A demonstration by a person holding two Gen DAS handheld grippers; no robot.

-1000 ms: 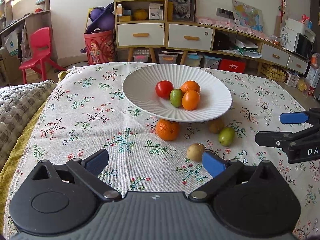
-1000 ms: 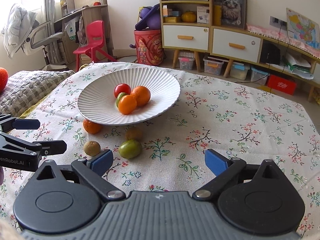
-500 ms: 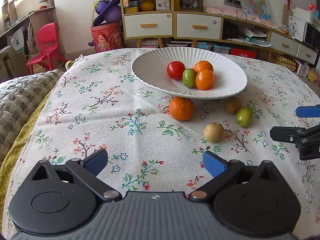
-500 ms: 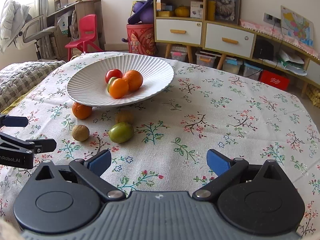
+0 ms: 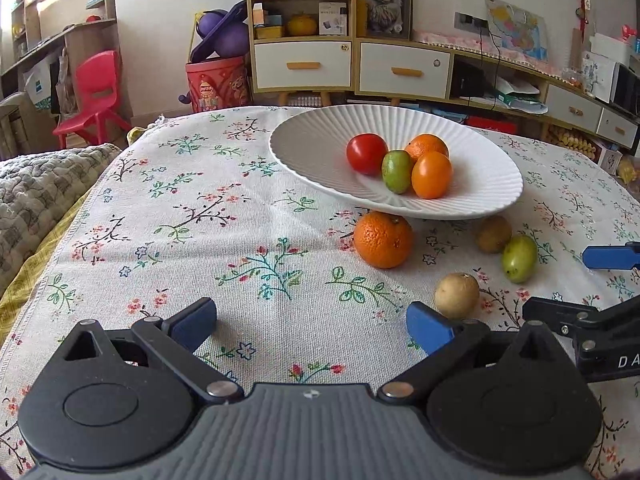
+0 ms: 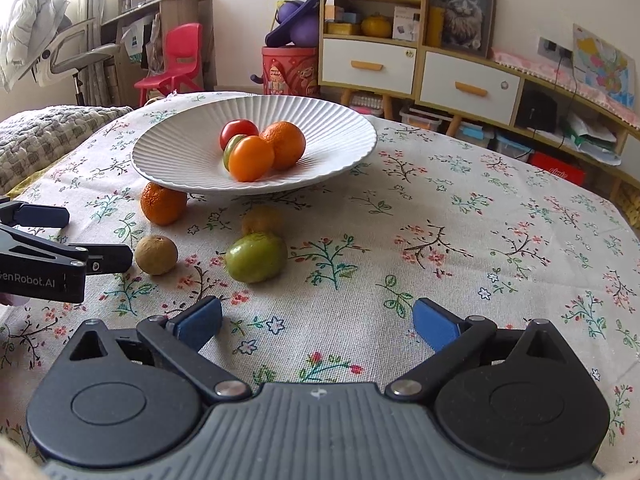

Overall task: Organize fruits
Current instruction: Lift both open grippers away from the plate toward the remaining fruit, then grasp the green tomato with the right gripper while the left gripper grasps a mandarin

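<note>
On the counter [image 6: 460,208] near the plate [image 6: 344,136], the green fruit [image 6: 256,257] looks light, smooth and roll-prone. Both claws, left [image 5: 311,323] and right [image 6: 317,320], gape empty; I'd pinch its widest middle gently.

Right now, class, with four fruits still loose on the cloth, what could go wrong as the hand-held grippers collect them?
1. The round orange mandarin sits tucked under the rim of the white ribbed plate; lifting it might knock the plate.
2. The green plum-like fruit and brown kiwi-like fruit lie close together; grasping one may roll the other away.
</note>
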